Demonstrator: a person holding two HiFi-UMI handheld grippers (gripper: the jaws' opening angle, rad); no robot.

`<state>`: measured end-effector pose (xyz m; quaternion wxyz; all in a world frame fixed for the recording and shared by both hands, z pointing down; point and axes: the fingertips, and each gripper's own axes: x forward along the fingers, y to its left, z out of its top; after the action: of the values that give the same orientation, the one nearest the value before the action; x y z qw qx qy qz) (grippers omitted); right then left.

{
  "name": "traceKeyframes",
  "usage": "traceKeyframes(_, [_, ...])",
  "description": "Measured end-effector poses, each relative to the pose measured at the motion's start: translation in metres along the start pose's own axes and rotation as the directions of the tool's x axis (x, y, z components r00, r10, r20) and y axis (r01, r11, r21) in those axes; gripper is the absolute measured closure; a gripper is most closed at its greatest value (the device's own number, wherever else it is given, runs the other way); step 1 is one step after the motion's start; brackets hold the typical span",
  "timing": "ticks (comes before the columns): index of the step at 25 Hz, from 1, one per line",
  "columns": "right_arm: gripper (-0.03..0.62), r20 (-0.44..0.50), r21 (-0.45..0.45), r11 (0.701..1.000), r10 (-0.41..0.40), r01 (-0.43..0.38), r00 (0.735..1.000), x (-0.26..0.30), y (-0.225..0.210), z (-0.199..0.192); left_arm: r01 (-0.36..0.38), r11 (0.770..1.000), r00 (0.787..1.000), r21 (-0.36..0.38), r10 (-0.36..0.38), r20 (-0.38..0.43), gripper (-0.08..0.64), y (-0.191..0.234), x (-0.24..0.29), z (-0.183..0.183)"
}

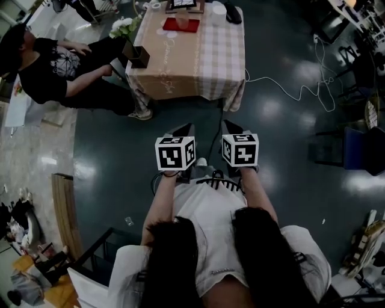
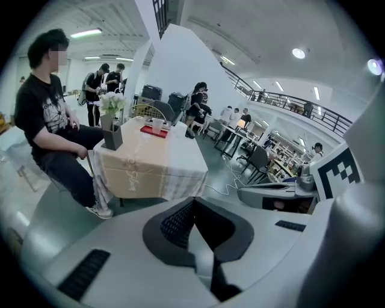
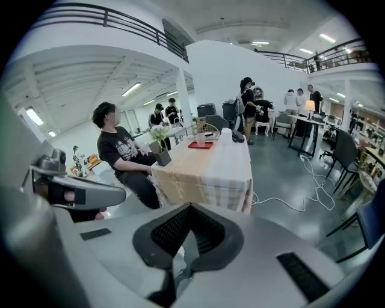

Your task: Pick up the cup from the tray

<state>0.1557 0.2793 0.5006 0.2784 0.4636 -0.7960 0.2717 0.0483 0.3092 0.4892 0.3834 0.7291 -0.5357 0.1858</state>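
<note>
Low in the center of the head view I hold the left gripper (image 1: 183,130) and the right gripper (image 1: 231,126) side by side, both tipped down toward the floor (image 1: 120,156). In each gripper view the two jaws meet at their tips with nothing between them, so both are closed and empty. Beyond them lies a stretch of dark, shiny floor, with a white cable (image 1: 289,87) trailing across it at the right. Past that, at the top center of the head view, stands the table (image 1: 198,66) under a tan and checked cloth. A plant (image 1: 137,57) in a dark pot sits at its left corner, and a person (image 1: 48,66) in a black shirt sits just beside that side. Toward the table's far end lies the red tray (image 1: 180,26), and the cup (image 1: 182,18) stands upright on it. The cup is well apart from both pairs of jaws, straight ahead of them across the floor and most of the tabletop. It is small and pale, lighter than the tray. I cannot make out finer detail at this range.
</note>
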Motion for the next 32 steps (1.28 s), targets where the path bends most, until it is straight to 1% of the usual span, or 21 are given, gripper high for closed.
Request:
traceKeyframes(5, [0.586, 0.063, 0.002, 0.999, 0.032, -0.032, 0.998, 0.001, 0.004, 0.016, -0.003, 1.000, 1.000, -0.016, 0.003, 0.005, 0.558, 0.009, 0.001, 0.006])
traceKeyframes(8, [0.574, 0.071, -0.022, 0.998, 0.068, -0.067, 0.995, 0.008, 0.011, 0.028, 0.003, 1.000, 1.000, -0.022, -0.003, 0.012, 0.558, 0.015, 0.006, 0.016])
traceKeyframes(9, [0.558, 0.069, -0.033, 0.997, 0.076, -0.074, 0.995, 0.011, 0.012, 0.032, 0.005, 1.000, 1.000, -0.021, -0.005, 0.013, 0.558, 0.016, 0.009, 0.020])
traceKeyframes(10, [0.526, 0.069, -0.045, 0.996, 0.084, -0.081, 0.994, 0.013, 0.014, 0.036, 0.007, 1.000, 1.000, -0.017, -0.007, 0.013, 0.558, 0.018, 0.012, 0.024])
traceKeyframes(13, [0.403, 0.103, -0.062, 0.993, 0.107, -0.101, 0.989, 0.019, 0.015, 0.055, 0.017, 1.000, 1.000, -0.007, -0.017, 0.009, 0.558, 0.021, 0.022, 0.040])
traceKeyframes(15, [0.369, 0.123, -0.076, 0.991, 0.121, -0.112, 0.985, 0.025, 0.016, 0.069, 0.022, 1.000, 1.000, -0.014, -0.022, 0.004, 0.558, 0.028, 0.029, 0.051])
traceKeyframes(18, [0.332, 0.138, -0.090, 0.987, 0.142, -0.131, 0.980, 0.039, 0.017, 0.092, 0.021, 0.999, 1.000, -0.026, -0.021, 0.009, 0.558, 0.042, 0.038, 0.070])
traceKeyframes(21, [0.290, 0.144, -0.094, 0.986, 0.150, -0.137, 0.978, 0.058, 0.015, 0.114, 0.018, 1.000, 1.000, -0.014, -0.018, 0.012, 0.558, 0.053, 0.051, 0.091])
traceKeyframes(27, [0.238, 0.130, -0.119, 0.982, 0.160, -0.144, 0.979, 0.103, 0.015, 0.155, 0.017, 1.000, 1.000, -0.020, -0.016, 0.010, 0.558, 0.085, 0.078, 0.134])
traceKeyframes(30, [0.225, 0.131, -0.129, 0.983, 0.151, -0.134, 0.980, 0.120, 0.015, 0.180, 0.025, 0.999, 1.000, -0.021, -0.025, 0.003, 0.558, 0.098, 0.089, 0.155])
traceKeyframes(32, [0.218, 0.133, -0.128, 0.984, 0.143, -0.126, 0.981, 0.130, 0.016, 0.194, 0.029, 1.000, 1.000, -0.008, -0.029, -0.009, 0.558, 0.105, 0.096, 0.167])
